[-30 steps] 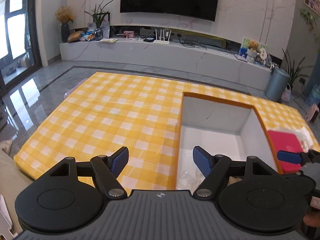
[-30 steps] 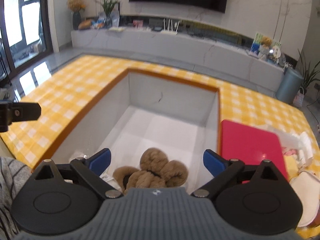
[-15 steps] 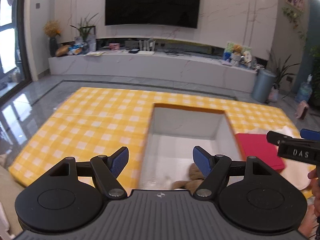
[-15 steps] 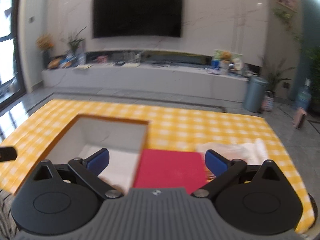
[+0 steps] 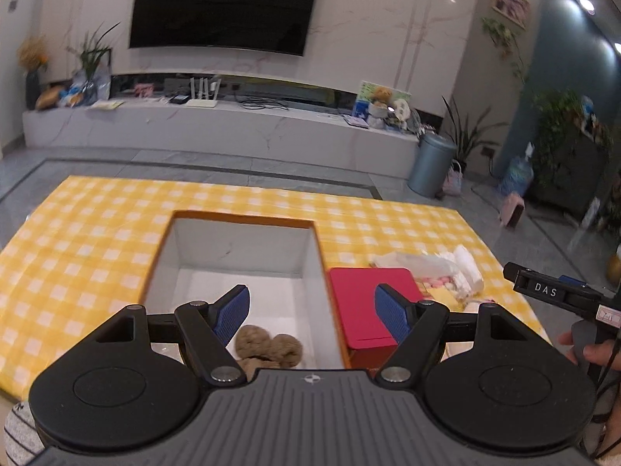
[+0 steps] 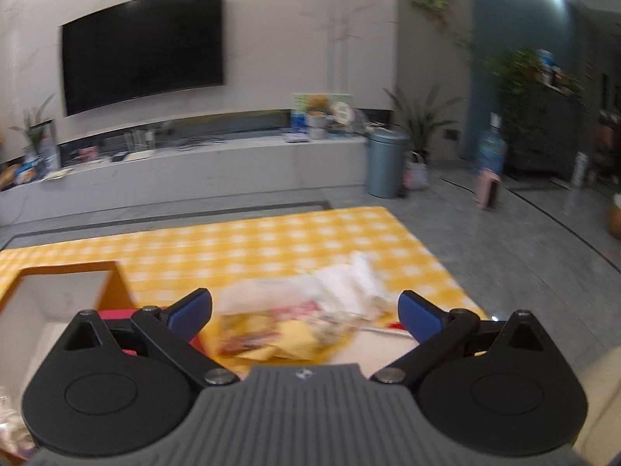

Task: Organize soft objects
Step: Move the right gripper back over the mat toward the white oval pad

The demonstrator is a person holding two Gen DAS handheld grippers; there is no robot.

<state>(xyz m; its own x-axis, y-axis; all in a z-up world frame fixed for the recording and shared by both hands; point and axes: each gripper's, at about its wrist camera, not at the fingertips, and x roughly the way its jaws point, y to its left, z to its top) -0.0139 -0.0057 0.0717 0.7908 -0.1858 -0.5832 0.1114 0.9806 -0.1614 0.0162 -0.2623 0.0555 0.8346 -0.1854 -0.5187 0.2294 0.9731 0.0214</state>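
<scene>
A brown plush toy (image 5: 268, 349) lies at the near end of the open white box (image 5: 236, 244) with an orange rim. My left gripper (image 5: 312, 312) is open and empty above the box's near edge. A red lid (image 5: 370, 306) lies right of the box. A blurred pile of soft things, white cloth (image 6: 341, 283) and yellow and pink items (image 6: 271, 334), lies on the yellow checked tablecloth (image 6: 271, 240). My right gripper (image 6: 304, 312) is open and empty above that pile. It also shows at the right of the left wrist view (image 5: 543, 291).
The table's right edge (image 6: 438, 260) drops to grey floor. A grey bin (image 5: 431, 169) and potted plants stand by the TV bench beyond the table. The box's left wall (image 6: 54, 303) and the red lid (image 6: 116, 316) show at left in the right wrist view.
Both grippers have swung right. The right gripper left the box with the plush toy and now looks over the pile of soft things. The left view now centres on the box.
</scene>
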